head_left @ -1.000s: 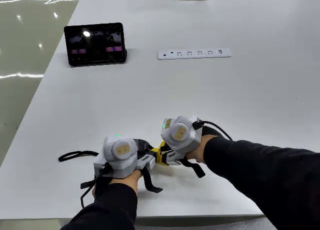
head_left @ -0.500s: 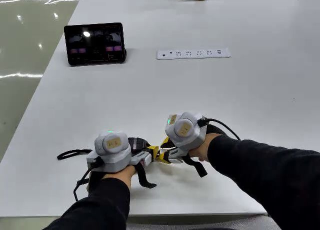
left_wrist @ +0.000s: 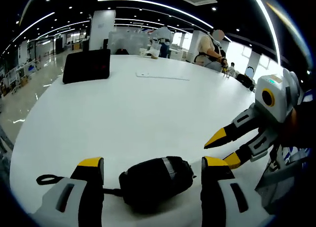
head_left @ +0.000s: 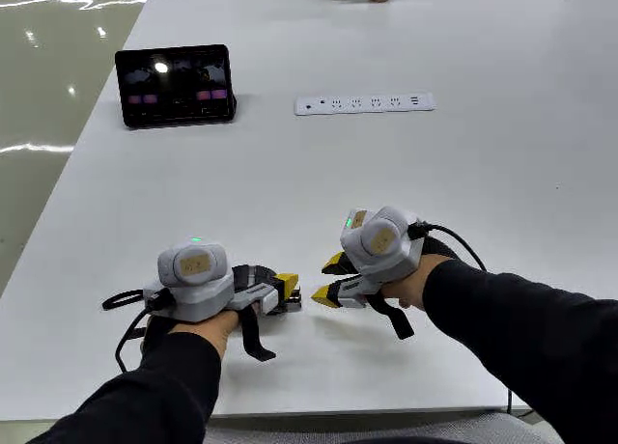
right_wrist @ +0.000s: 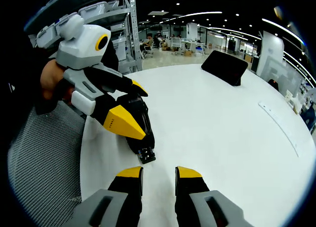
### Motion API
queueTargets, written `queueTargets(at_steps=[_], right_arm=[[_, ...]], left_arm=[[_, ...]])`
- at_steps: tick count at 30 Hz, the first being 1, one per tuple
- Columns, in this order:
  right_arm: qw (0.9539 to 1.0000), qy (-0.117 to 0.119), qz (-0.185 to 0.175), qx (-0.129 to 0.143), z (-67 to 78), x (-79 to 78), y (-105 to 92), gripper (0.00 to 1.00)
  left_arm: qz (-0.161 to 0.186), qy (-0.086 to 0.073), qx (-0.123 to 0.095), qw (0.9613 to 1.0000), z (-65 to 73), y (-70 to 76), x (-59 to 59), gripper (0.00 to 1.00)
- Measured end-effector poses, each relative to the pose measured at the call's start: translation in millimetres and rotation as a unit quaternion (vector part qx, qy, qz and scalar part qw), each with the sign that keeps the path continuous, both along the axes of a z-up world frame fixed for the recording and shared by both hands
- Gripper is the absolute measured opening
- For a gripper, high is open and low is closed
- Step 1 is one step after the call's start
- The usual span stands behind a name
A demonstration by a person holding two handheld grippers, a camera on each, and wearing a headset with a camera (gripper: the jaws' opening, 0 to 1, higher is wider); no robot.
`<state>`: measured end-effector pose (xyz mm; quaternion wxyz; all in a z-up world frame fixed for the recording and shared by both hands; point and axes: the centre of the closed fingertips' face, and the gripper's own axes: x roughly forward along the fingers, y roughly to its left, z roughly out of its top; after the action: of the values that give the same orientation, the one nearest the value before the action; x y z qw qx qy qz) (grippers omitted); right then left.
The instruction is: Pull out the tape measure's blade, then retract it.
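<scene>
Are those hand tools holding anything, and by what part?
Nothing seems held: the left tool flanks the black tape measure with gaps on both sides; the right tool is empty.

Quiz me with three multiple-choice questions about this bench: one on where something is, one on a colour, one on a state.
1. The tape measure lies: A on the tablet, B between the left tool's jaws, C by the power strip.
2. The tools' tips are: A red, B yellow, C blue.
3. The right tool is: A empty, B gripping the blade, C gripping a strap.
Answers: B, its jaws flank it; B, yellow in both gripper views; A, nothing sits between its jaws.
</scene>
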<state>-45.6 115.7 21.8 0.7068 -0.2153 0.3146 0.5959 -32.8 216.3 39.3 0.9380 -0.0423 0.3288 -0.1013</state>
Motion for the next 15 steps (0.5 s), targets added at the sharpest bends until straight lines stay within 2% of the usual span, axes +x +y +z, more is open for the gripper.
queueTargets(at_steps=[2,7,10,11,12,13,15], right_arm=[[1.0,-0.006,0.0,0.005,5.4,-2.3,-6.3,0.24],[0.9997,-0.011,-0.02,0.013,11.5,-0.6,-25.1,0.25],[0.9993,-0.014,-0.031,0.012,11.9,0.9,-35.8,0.27],[0.9991,-0.013,-0.038,0.013,12.2,1.7,-41.1,0.27],[0.9989,-0.013,-0.042,0.013,12.7,1.9,-44.5,0.28],[0.9987,-0.014,-0.048,0.012,13.3,2.6,-49.9,0.28],[0.9981,-0.015,-0.058,0.012,15.1,3.7,-58.7,0.3]], left_arm=[[-0.007,-0.003,0.004,1.0,0.6,5.8,0.3,0.79],[-0.038,-0.002,-0.006,0.9993,0.8,12.6,-4.0,0.86],[-0.046,0.005,-0.023,0.9986,2.4,12.5,-7.5,0.92],[-0.053,0.01,-0.042,0.9976,3.5,9.6,-9.8,0.95],[-0.054,0.012,-0.045,0.9975,3.3,10.5,-9.7,0.99],[-0.062,0.019,-0.05,0.9966,4.7,10.0,-13.1,0.99],[-0.077,0.008,-0.043,0.9961,8.8,11.3,-12.7,0.99]])
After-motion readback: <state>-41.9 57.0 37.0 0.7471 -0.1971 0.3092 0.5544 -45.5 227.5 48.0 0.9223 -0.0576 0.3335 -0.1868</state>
